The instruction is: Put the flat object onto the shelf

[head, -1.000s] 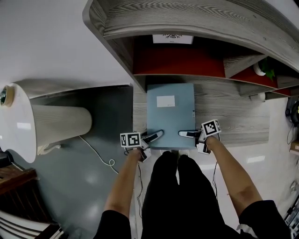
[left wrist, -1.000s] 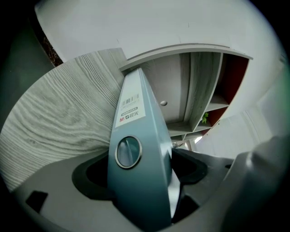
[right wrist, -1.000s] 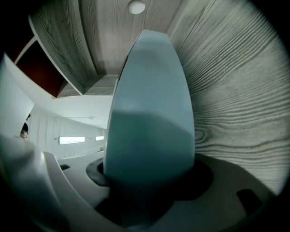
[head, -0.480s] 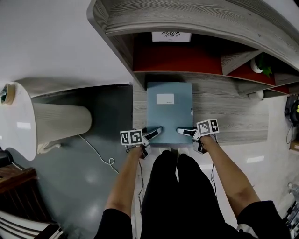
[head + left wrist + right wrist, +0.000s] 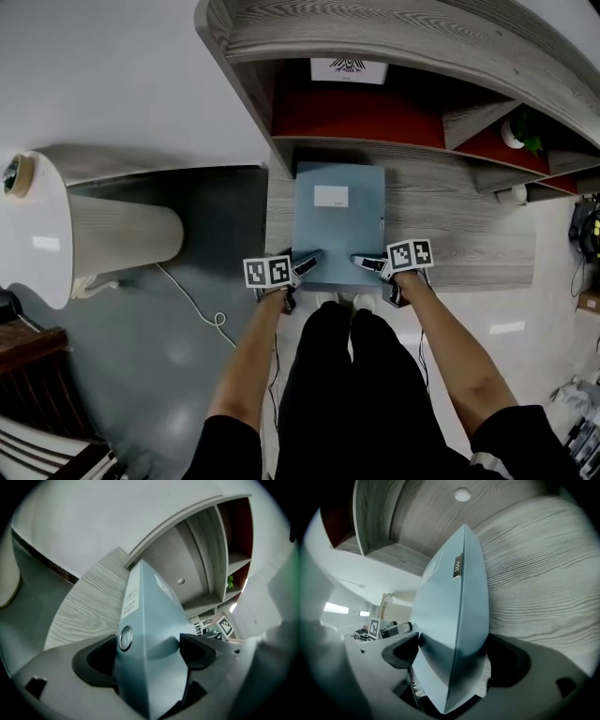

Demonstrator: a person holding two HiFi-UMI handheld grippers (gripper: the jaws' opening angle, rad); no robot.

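Note:
A flat blue-grey file box (image 5: 339, 225) with a white label lies on the grey wooden shelf board (image 5: 450, 225), its far end at the red-backed compartment. My left gripper (image 5: 312, 259) is at its near left corner and my right gripper (image 5: 362, 263) at its near right corner. In the left gripper view the box (image 5: 154, 620) runs between the jaws of the left gripper (image 5: 150, 651), spine with metal ring on the left. In the right gripper view the box (image 5: 450, 597) sits between the right gripper (image 5: 454, 653) jaws. Both pairs of jaws have just been opening and stand wide, with the box between them.
Above the box a red-backed compartment (image 5: 356, 112) holds a white printed card (image 5: 347, 67). A small plant in a white pot (image 5: 520, 131) stands at the right. A white round table (image 5: 37, 234) and a floor cable (image 5: 192, 305) lie left. The person's legs (image 5: 337, 375) are below.
The right gripper has shifted a little inward along the box's near edge. The left gripper stays at its corner. The box lies in the same place on the shelf board.

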